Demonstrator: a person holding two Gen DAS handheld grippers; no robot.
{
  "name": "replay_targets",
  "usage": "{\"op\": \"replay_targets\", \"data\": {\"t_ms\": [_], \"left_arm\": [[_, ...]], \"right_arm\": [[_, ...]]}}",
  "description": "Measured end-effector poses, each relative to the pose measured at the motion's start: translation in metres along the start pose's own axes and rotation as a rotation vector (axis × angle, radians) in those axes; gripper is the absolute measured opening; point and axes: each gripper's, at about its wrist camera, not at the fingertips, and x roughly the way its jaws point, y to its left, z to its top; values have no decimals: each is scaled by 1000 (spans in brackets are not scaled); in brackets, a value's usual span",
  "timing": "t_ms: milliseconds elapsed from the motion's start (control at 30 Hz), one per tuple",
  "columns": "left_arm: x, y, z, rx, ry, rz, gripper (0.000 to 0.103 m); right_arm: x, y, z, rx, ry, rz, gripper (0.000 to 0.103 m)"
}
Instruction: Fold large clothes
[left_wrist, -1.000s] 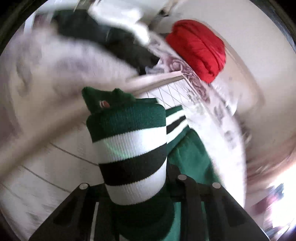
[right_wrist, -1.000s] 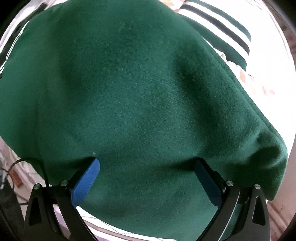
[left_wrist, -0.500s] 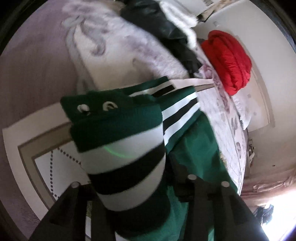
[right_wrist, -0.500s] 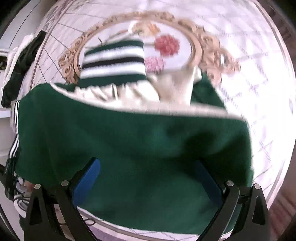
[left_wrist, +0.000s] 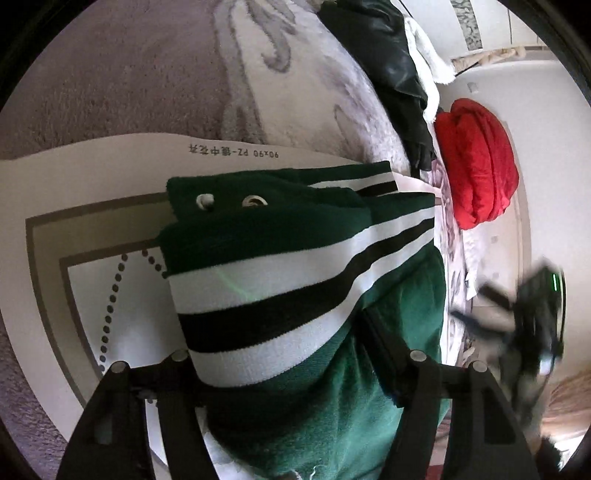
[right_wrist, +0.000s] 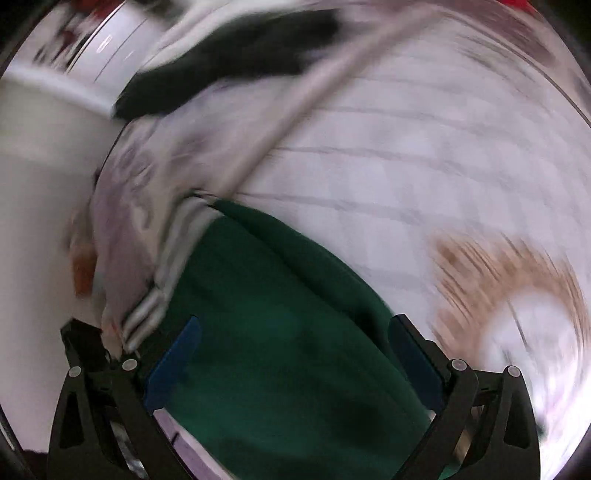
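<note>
- Left gripper (left_wrist: 291, 373): I have its fingers closed in on the striped waistband (left_wrist: 280, 295) of the green garment (left_wrist: 399, 317); the band bunches thick between them, so I count the hold as firm.
- Green garment, handling: soft fleece-like cloth, limp, and I judge it fairly heavy for its bulk. It will sag and drag rather than hold a line. The ribbed band with its two eyelets (left_wrist: 229, 201) is the stiffest part and the best place to hold; the plain body would slip and stretch.
- Garment, position: it lies on the printed mat (left_wrist: 92, 266) spread over the bed, with the waistband end raised toward the mat's far edge, where a line of print runs.
- Room, left view: bare mat to the left of the band; purple blanket (left_wrist: 129, 74) beyond the far edge; black jacket (left_wrist: 388, 62) and red bundle (left_wrist: 476, 166) near the far right corner, apart from the garment.
- Right gripper (right_wrist: 295, 365): fingers spread wide, green garment (right_wrist: 288, 350) lying between the blue pads (right_wrist: 173, 365) without being pinched. The view is badly smeared by motion.
- Room, right view: open quilted surface (right_wrist: 424, 147) to the right and beyond; dark clothing (right_wrist: 229, 55) near the far edge; bed edge close on the left, where I judge cloth could slide off.
</note>
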Motion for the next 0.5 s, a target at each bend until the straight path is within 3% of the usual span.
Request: {"op": "replay_targets", "data": {"t_ms": [67,100,133,167,233,300,500], "left_arm": [[0,3,0,-8,0,-11,66],[0,4,0,-13,0,-20,66],[0,6,1,-17,0,-29,66],[-1,9,1,-25,1,-39,66],[-1,14,3,-45,5,-63,66],[-1,17,5,-48,14,-83,66],[-2,19,8,1,48,-111,66]], "right_arm": [[27,24,30,-63,47,-16,102],[48,37,46,-105,90,0,97],[62,46,52,-131,122,-1,67],[75,51,57,-148,160,-14,45],[80,63,59,-187,140,-64,35],[72,72,65,-188,114,-39,27],[22,104,78,-277,12,73,24]]}}
